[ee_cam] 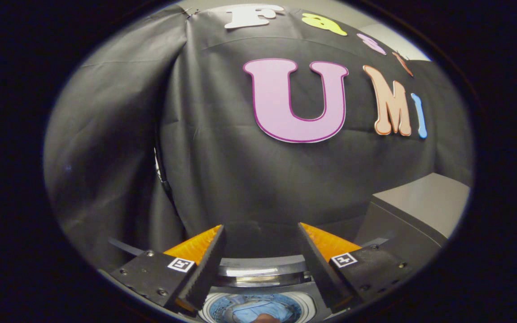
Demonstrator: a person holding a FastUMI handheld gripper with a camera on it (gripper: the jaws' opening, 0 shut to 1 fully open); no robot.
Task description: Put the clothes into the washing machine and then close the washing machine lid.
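- Jaws (pixel 262 251) stand wide apart with nothing between them, pointing at the black cloth wall over the washing machine (pixel 263 273).
- Clothes (pixel 254 310), pale blue, lie below and between the jaws, already down in the round drum.
- Fabric of that kind looks soft and light; it should sag and fold, so no further grip seems needed.
- Lid (pixel 263 242), dark and curved, stands raised just ahead of the jaws; it is likely stiff and smooth, perhaps slippery.
- Best hold, I judge, is its top front rim, pinched or pushed down gently.
- Grey cabinet (pixel 420 211) sits beyond the right-hand jaw.
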